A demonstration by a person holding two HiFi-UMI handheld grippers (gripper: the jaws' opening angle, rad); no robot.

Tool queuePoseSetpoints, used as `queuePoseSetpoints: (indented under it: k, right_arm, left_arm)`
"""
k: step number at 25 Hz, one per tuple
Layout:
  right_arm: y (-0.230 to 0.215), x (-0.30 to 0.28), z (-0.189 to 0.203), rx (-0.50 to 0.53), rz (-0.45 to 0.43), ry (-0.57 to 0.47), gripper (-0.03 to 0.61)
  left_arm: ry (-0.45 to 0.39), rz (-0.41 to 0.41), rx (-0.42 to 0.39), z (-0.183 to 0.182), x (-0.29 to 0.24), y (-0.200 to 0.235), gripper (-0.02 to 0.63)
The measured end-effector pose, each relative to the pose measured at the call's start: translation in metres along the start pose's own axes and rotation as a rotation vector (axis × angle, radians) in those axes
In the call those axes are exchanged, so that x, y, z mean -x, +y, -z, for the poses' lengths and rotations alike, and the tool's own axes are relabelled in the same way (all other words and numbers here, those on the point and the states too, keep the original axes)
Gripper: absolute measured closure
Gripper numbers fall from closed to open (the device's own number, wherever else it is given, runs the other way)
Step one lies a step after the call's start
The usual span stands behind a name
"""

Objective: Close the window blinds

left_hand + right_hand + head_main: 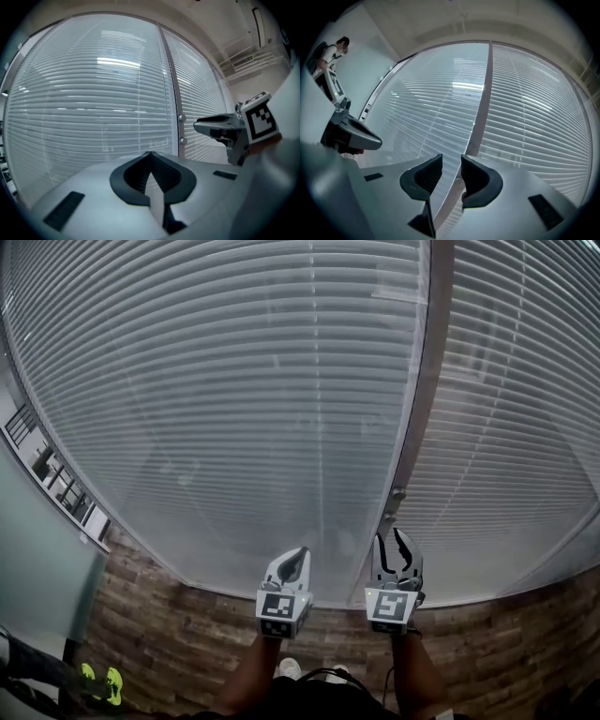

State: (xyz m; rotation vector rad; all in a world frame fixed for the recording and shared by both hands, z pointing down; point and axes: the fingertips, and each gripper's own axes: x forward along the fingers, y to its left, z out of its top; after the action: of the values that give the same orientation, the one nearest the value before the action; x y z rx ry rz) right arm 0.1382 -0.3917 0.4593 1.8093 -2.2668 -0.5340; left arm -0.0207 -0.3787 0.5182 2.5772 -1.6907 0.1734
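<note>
Grey slatted blinds hang over two panes: a wide left blind (225, 399) and a right blind (525, 427), with a brown mullion (419, 399) between them. Both reach down to the sill. Two small knobs (397, 493) sit low on the mullion. My left gripper (298, 554) is shut with nothing in it, just short of the left blind's bottom edge. My right gripper (394, 538) stands open right below the knobs. In the right gripper view the mullion (483, 103) lines up with the gap between the jaws, and nothing is held. The left gripper view shows its tips (150, 153) meeting.
A brick-patterned wall (187, 634) runs under the window. A glass partition (47, 549) stands at the left. The person's shoes (289, 668) are on the floor below, with a yellow-green object (101, 682) at the lower left. Another person (330, 56) stands far off to the left.
</note>
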Motion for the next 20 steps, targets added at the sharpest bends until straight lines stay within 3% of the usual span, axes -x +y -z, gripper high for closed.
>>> queuePoseSetpoints:
  k: [6, 10, 17, 20]
  right_arm:
    - [0.032, 0.028, 0.022, -0.108, -0.102, 0.019, 0.466]
    - [0.029, 0.051, 0.001, -0.151, -0.081, 0.004, 0.564]
    - [0.076, 0.096, 0.0, -0.207, -0.056, -0.017, 0.575]
    - [0.079, 0.121, -0.01, -0.263, -0.01, -0.011, 0.575]
  left_arm:
    - [-0.012, -0.046, -0.023, 0.005, 0.016, -0.007, 0.62]
    - [0.003, -0.04, -0.014, -0.004, 0.043, -0.01, 0.62]
    - [-0.031, -0.02, -0.021, 0.019, 0.1, -0.003, 0.62]
    - [-0.056, -0.014, -0.016, 0.009, 0.129, -0.007, 0.62]
